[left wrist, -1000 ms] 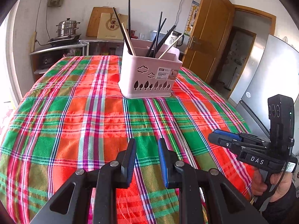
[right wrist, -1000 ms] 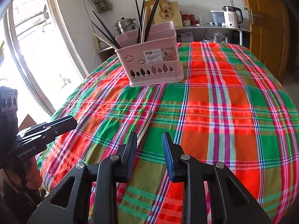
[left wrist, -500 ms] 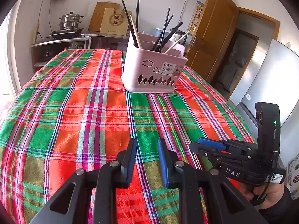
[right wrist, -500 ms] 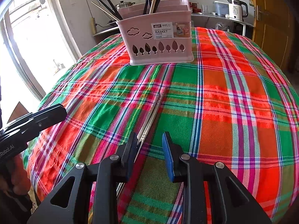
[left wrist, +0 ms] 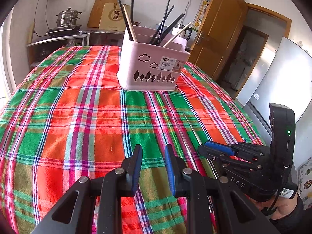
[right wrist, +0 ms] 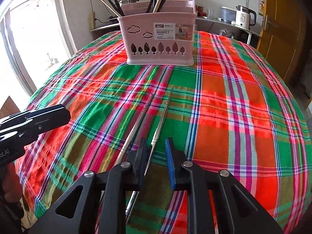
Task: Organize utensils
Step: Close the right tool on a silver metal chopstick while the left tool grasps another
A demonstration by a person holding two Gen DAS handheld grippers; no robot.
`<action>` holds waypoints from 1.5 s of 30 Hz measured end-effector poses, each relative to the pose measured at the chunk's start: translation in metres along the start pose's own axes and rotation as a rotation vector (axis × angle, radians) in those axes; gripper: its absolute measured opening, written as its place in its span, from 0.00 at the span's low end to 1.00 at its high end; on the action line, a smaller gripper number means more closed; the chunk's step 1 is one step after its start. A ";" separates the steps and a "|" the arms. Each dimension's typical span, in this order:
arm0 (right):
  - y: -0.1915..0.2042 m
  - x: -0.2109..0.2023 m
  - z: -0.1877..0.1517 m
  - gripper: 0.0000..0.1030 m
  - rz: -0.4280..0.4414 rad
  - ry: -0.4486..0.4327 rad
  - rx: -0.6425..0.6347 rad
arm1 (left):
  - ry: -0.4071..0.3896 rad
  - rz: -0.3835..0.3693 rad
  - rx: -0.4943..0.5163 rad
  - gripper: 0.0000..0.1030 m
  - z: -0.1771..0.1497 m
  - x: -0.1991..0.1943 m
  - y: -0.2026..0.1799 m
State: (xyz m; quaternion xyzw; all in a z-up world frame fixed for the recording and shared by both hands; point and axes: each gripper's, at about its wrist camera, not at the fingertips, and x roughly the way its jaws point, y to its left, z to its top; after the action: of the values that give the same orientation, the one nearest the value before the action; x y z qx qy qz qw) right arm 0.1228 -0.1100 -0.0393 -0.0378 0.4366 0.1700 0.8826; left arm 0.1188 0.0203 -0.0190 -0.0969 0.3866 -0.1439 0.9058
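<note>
A pink utensil basket [left wrist: 150,66] holding several chopsticks stands on the plaid tablecloth [left wrist: 64,117]; it also shows in the right wrist view [right wrist: 159,39]. Two metal chopsticks [right wrist: 156,120] lie side by side on the cloth in front of the basket, also seen in the left wrist view [left wrist: 187,134]. My right gripper [right wrist: 155,156] is open and low over their near ends, with the right chopstick between its fingers. My left gripper [left wrist: 153,161] is open and empty above the cloth, left of the chopsticks. The right gripper [left wrist: 212,150] shows beside it.
A wooden door [left wrist: 216,29] and a fridge [left wrist: 276,81] stand right of the table. A counter with a steel pot [left wrist: 67,19] and a kettle [right wrist: 243,17] runs behind it. A bright window [right wrist: 25,44] lies to the left.
Both grippers have moved forward and lower towards the table. My right gripper has come down over the near ends of the two metal chopsticks. Both stay open.
</note>
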 end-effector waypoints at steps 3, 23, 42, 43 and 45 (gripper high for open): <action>-0.014 -0.005 -0.004 0.08 0.000 -0.003 0.020 | 0.014 -0.016 0.005 0.23 0.003 0.008 -0.008; -0.071 -0.029 -0.021 0.13 -0.001 -0.026 0.193 | 0.151 0.000 0.062 0.23 0.018 0.077 -0.055; -0.072 0.009 0.023 0.13 -0.003 0.015 0.079 | 0.157 0.048 0.142 0.04 0.026 0.091 -0.048; -0.072 0.010 0.023 0.13 -0.001 0.017 0.079 | 0.158 0.048 0.146 0.04 0.026 0.091 -0.048; -0.073 0.012 0.026 0.13 0.005 0.023 0.082 | 0.165 0.048 0.149 0.04 0.027 0.091 -0.048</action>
State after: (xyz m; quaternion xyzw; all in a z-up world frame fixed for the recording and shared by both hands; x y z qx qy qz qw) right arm 0.1732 -0.1698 -0.0384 -0.0024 0.4534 0.1538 0.8779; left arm 0.1897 -0.0539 -0.0485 -0.0078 0.4502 -0.1578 0.8789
